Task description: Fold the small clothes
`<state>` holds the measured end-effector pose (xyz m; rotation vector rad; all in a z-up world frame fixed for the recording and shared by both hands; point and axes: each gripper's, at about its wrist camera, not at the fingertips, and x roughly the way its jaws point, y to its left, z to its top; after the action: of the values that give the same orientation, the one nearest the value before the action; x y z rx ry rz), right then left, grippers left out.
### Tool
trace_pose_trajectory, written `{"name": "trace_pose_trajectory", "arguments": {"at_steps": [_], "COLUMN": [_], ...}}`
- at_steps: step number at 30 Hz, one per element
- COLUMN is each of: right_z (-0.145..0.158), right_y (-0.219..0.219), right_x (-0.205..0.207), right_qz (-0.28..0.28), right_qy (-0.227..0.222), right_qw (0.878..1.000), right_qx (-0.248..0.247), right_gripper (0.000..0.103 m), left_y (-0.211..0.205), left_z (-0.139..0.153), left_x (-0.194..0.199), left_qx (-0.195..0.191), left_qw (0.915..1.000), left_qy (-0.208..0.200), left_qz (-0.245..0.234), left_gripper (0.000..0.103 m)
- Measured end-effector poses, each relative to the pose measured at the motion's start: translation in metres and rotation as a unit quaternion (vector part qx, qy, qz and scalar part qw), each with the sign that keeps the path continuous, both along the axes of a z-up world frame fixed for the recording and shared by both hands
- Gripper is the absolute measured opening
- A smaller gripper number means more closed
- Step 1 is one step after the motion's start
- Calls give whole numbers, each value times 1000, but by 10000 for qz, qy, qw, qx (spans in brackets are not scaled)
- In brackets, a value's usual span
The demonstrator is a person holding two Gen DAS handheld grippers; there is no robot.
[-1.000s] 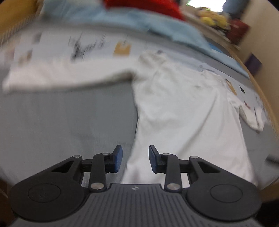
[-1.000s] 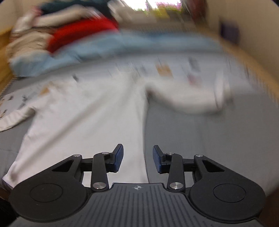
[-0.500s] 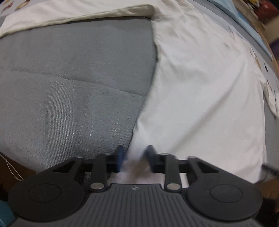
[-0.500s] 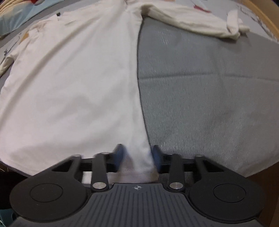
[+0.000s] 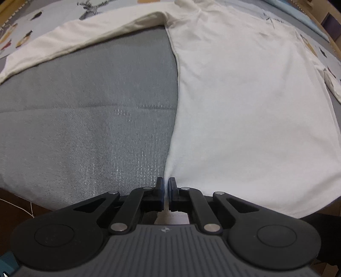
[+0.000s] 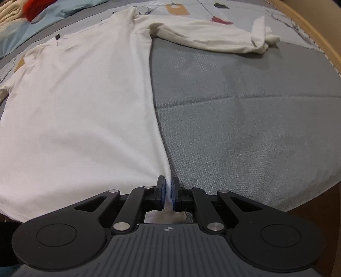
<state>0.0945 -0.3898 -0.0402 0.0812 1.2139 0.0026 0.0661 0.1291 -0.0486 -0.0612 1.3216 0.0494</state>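
Note:
A white long-sleeved shirt (image 5: 245,102) lies flat on a grey bed cover (image 5: 85,119), sleeves spread out. In the left wrist view my left gripper (image 5: 166,186) is shut on the shirt's near hem corner at its left side seam. In the right wrist view the same shirt (image 6: 81,102) fills the left half, and my right gripper (image 6: 168,186) is shut on the hem corner at its right side seam. The right sleeve (image 6: 213,40) ends in a crumpled cuff (image 6: 264,38).
A patterned sheet (image 5: 42,25) lies beyond the shirt. A pile of clothes, red and cream (image 6: 23,10), sits at the far left on a light blue cloth (image 6: 68,8). A wooden bed frame edge (image 6: 315,32) runs along the right. The cover's near edge drops off just below the grippers.
Both grippers have come down to the shirt's near hem and closed on its two corners; a second ago both were open above the bed.

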Motion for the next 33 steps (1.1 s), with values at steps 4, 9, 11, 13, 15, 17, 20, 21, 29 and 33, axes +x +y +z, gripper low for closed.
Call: {"name": "trace_pose_trajectory", "arguments": {"at_steps": [4,9,11,13,15,17,20,21,29,33], "right_z": [8,-5,-21,-17,-7,-6,-22,-25,0,29], "right_y": [-9,-5,2,7,5,5,11,16,17,14], "right_x": [5,7,7,8,9,8,9,5,4,6], "right_qz": [-170,90,244,346,291,271,376,451,312,168], "right_qy": [-350,-4,417,263,12,-40,357,380,-332,-1219], "right_qw": [9988,9993,9988,9990,9995,9993,9987,9982,9986,9912], "right_qx": [299,361,-9,-83,155,240,-22,-83,254,479], "right_gripper": [6,8,8,8,8,9,9,9,9,11], "left_y": [-8,-9,-15,-23,-31,-33,-35,-36,-44,-36], "left_z": [9,18,-1,-26,-26,-18,-16,-25,-9,8], "left_x": [-5,8,13,11,10,11,10,16,14,15], "left_qx": [-124,-1024,-1072,-613,-430,-567,-679,-536,-689,-768], "left_qw": [9979,9903,9930,9978,9986,9981,9976,9983,9967,9944], "left_qy": [-622,-933,-503,224,199,-49,-14,126,-325,-730], "left_qz": [89,141,58,-71,-226,-222,-152,-199,-287,2], "left_gripper": [4,8,11,16,17,18,22,22,28,32]}}
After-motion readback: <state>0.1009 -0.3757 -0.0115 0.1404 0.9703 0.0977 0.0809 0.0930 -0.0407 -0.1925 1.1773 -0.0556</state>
